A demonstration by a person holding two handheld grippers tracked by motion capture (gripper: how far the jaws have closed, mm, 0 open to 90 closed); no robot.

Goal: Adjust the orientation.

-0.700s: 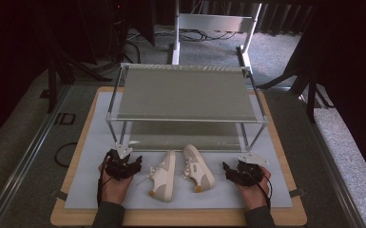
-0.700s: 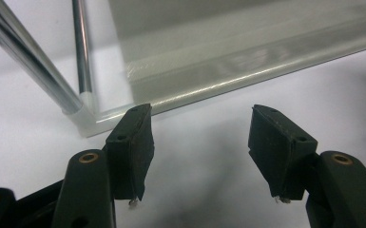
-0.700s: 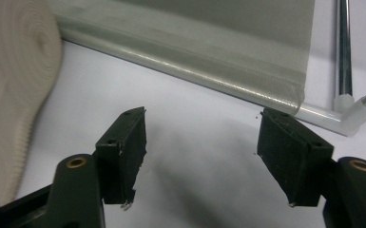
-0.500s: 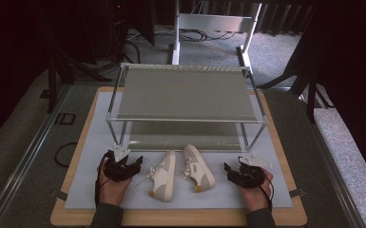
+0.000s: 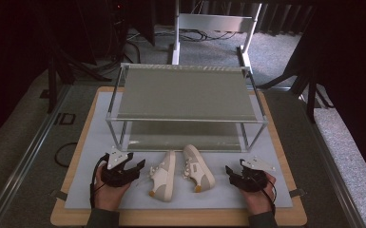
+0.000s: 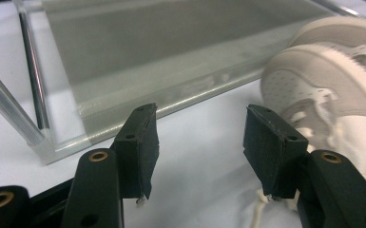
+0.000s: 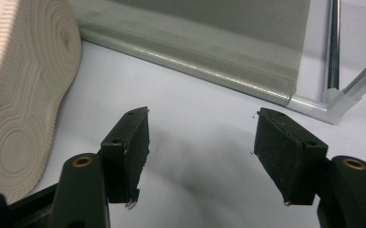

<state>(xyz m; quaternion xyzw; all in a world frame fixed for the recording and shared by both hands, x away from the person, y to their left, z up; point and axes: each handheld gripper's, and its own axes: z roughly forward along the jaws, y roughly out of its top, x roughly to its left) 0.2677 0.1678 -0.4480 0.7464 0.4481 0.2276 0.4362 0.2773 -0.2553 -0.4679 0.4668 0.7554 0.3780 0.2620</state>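
Two shoes (image 5: 182,173) lie on their sides just in front of the rack (image 5: 185,107), so I flank them, left gripper (image 5: 138,167) at 9 o'clock, right gripper (image 5: 230,171) at 3, both open wide, empty, ready to pinch.

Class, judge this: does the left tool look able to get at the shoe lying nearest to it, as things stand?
Probably yes. The left tool is open and empty, with bare white mat between it and the nearest shoe; nothing blocks the way.
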